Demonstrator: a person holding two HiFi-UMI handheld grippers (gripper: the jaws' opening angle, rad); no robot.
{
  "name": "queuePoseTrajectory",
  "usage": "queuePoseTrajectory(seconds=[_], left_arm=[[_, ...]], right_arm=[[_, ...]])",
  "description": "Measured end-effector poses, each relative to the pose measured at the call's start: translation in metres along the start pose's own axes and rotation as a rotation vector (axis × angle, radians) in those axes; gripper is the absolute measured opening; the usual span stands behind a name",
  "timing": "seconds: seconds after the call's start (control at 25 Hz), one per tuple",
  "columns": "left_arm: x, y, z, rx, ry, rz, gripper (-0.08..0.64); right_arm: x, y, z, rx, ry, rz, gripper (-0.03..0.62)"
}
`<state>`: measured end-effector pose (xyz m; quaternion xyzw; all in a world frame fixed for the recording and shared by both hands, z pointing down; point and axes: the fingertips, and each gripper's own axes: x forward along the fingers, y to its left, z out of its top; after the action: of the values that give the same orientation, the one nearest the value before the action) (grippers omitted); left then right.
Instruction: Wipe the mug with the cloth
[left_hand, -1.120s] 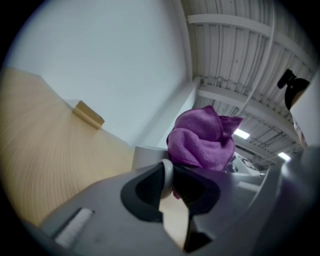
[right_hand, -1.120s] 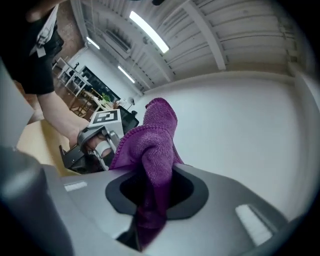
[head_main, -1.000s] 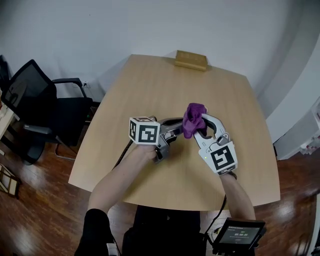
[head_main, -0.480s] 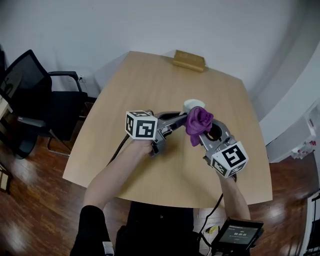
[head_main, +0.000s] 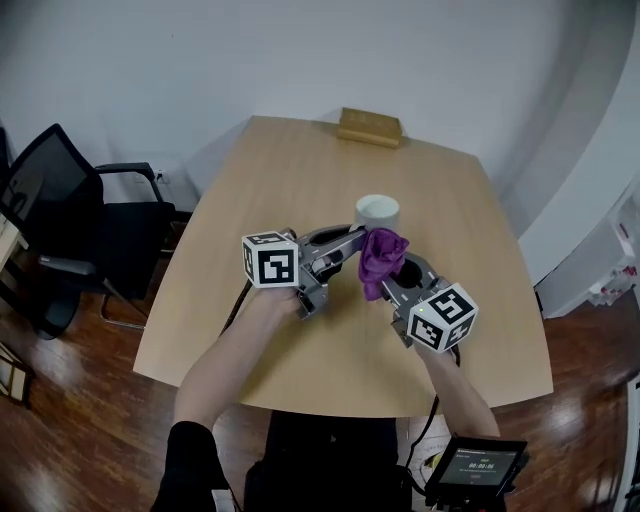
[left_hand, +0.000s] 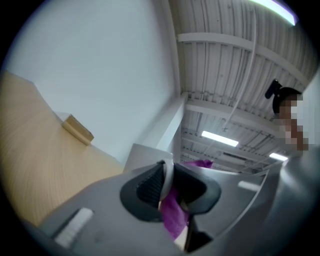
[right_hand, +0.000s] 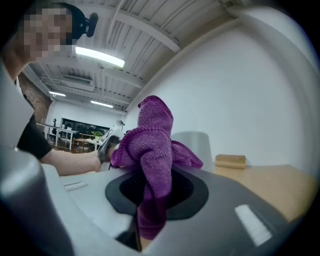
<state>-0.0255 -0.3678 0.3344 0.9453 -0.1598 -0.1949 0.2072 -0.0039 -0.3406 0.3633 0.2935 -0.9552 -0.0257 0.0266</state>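
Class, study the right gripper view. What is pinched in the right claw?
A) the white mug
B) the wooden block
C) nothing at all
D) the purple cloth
D: the purple cloth is clamped in the right claw and bunches up above it, while the mug shows behind it.

Left hand-held gripper (head_main: 357, 239) just opening, mug (head_main: 377, 212) between jaws; right hand-held gripper (head_main: 389, 282) clamps cloth (head_main: 380, 255).
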Motion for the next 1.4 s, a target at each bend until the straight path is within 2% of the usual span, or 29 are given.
queuePoseTrajectory(seconds=[0.12,0.2,0.28,0.36,0.48,0.68,0.8,0.88,0.96,1.08,1.24,1.32,1.4], left_arm=[[-0.004,0.000,0.006,0.005,-0.019,-0.008,0.086],[-0.006,-0.001,0.009,0.011,-0.015,-0.012,0.083],[-0.007,-0.002,0.009,0.018,-0.006,-0.019,0.083],[-0.004,-0.003,0.006,0.020,-0.002,-0.036,0.083],[0.000,-0.011,0.004,0.024,0.006,-0.061,0.083],[-0.001,-0.021,0.007,0.027,0.005,-0.097,0.087],[-0.006,-0.024,0.013,0.023,-0.018,-0.137,0.089],[-0.009,-0.027,0.016,0.038,-0.026,-0.159,0.089],[-0.013,-0.029,0.020,0.047,-0.038,-0.189,0.084],[-0.019,-0.035,0.025,0.057,-0.047,-0.234,0.083],[-0.015,-0.051,0.021,0.082,-0.029,-0.297,0.083],[-0.012,-0.057,0.018,0.088,-0.029,-0.327,0.082],[-0.013,-0.064,0.017,0.091,-0.038,-0.355,0.083]], right_arm=[[-0.012,-0.003,-0.027,0.046,0.072,0.001,0.066],[-0.021,-0.007,-0.011,0.040,0.032,-0.023,0.066],[-0.028,-0.011,0.031,-0.041,-0.058,-0.058,0.066],[-0.031,-0.013,0.077,-0.180,-0.139,-0.099,0.066],[-0.021,-0.013,0.102,-0.336,-0.151,-0.124,0.066],[-0.006,-0.005,0.058,-0.349,-0.075,-0.103,0.065],[-0.009,0.002,0.012,-0.334,0.010,-0.074,0.064],[-0.016,-0.003,-0.018,-0.305,0.081,-0.065,0.064],[-0.026,-0.011,-0.025,-0.252,0.092,-0.072,0.066],[-0.040,-0.011,0.017,-0.230,-0.037,-0.083,0.066],[-0.051,0.000,0.104,-0.338,-0.257,-0.091,0.066],[-0.047,0.004,0.119,-0.378,-0.284,-0.082,0.066],[-0.041,0.009,0.112,-0.390,-0.269,-0.071,0.066]])
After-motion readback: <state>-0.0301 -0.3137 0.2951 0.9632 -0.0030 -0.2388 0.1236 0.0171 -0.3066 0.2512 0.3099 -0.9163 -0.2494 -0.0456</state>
